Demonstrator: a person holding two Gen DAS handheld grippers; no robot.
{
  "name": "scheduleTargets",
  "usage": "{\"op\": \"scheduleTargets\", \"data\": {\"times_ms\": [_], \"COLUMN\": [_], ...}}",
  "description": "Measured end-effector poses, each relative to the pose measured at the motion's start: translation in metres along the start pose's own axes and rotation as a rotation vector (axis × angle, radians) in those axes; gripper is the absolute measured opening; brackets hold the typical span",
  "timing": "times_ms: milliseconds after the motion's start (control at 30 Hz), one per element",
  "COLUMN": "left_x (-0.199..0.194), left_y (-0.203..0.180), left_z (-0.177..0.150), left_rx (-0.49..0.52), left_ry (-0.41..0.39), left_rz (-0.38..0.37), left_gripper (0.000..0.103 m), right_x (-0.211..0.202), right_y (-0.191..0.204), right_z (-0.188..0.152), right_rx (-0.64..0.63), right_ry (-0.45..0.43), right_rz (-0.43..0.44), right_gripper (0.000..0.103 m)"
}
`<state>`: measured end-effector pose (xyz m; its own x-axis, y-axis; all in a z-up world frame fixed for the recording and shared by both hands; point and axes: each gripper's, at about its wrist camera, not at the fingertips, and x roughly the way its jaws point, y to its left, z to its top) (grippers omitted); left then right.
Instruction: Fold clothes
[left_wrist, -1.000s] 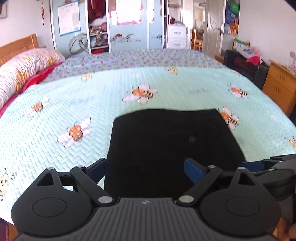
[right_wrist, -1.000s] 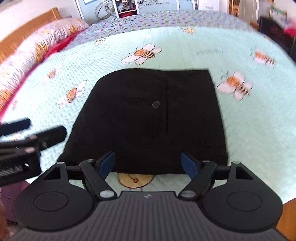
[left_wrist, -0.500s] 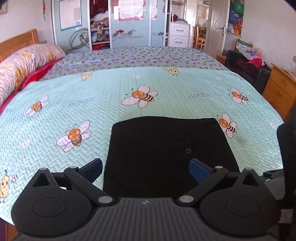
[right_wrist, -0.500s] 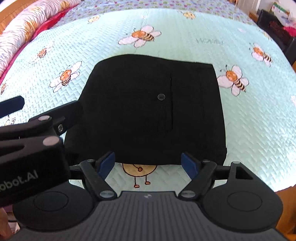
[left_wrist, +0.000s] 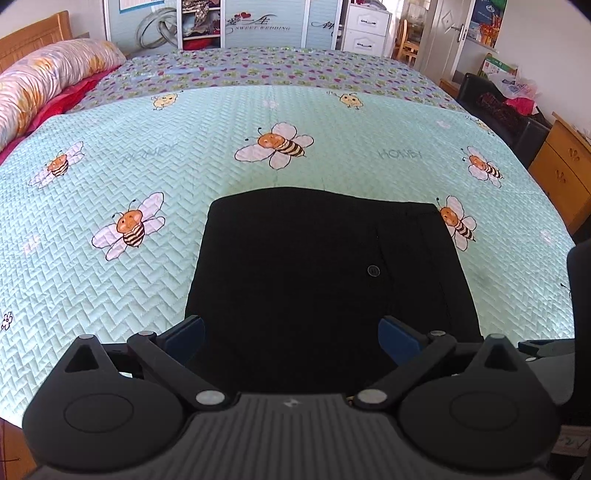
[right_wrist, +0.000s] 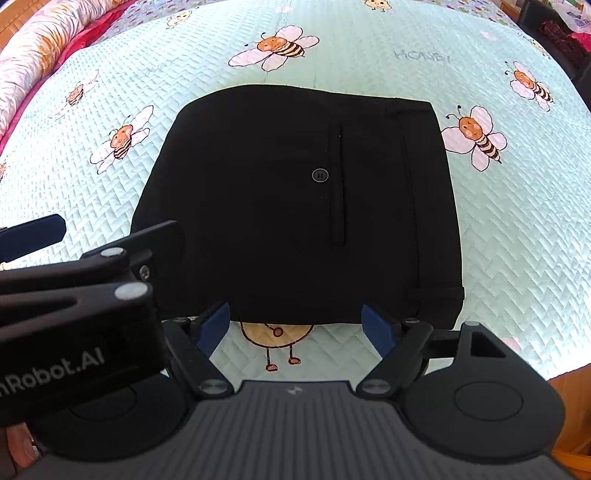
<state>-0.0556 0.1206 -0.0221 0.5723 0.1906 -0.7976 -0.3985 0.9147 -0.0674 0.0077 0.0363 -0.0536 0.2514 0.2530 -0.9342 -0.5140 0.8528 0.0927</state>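
Observation:
A pair of black trousers (left_wrist: 325, 273) (right_wrist: 295, 206), folded into a compact rectangle, lies flat on the mint bee-print bedspread (left_wrist: 147, 206) (right_wrist: 517, 229) near the bed's front edge. A button (right_wrist: 320, 175) and a pocket seam face up. My left gripper (left_wrist: 291, 338) is open above the trousers' near left part, with nothing between its blue pads. My right gripper (right_wrist: 295, 328) hovers open just off the trousers' near edge, over a printed cartoon figure, holding nothing. The left gripper's fingers (right_wrist: 110, 251) show at the left of the right wrist view.
A rolled floral quilt (left_wrist: 44, 81) lies along the left by a wooden headboard. A wardrobe (left_wrist: 236, 22) and white drawers stand beyond the bed. A black chair (left_wrist: 495, 107) and wooden cabinet (left_wrist: 561, 166) stand at the right. The bed's front edge runs below the grippers.
Both grippers have drawn back toward the bed's front edge, away from the folded trousers. The left jaws have opened a little wider. The trousers lie still.

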Motion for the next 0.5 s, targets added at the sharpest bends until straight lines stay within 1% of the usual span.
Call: {"op": "scheduleTargets", "data": {"times_ms": [367, 500], "left_x": [0.0036, 0.0022], "left_y": [-0.0011, -0.0026], "left_z": [0.0016, 0.0013], "left_rx": [0.001, 0.016], "left_ry": [0.004, -0.025], "left_rz": [-0.016, -0.029], "left_gripper": [0.103, 0.103], "right_x": [0.0053, 0.0048], "right_y": [0.0014, 0.0018], "right_z": [0.0037, 0.0031], "right_rx": [-0.007, -0.010], "right_ry": [0.008, -0.007], "right_rz": [-0.003, -0.002], "right_gripper": [0.080, 0.080]}}
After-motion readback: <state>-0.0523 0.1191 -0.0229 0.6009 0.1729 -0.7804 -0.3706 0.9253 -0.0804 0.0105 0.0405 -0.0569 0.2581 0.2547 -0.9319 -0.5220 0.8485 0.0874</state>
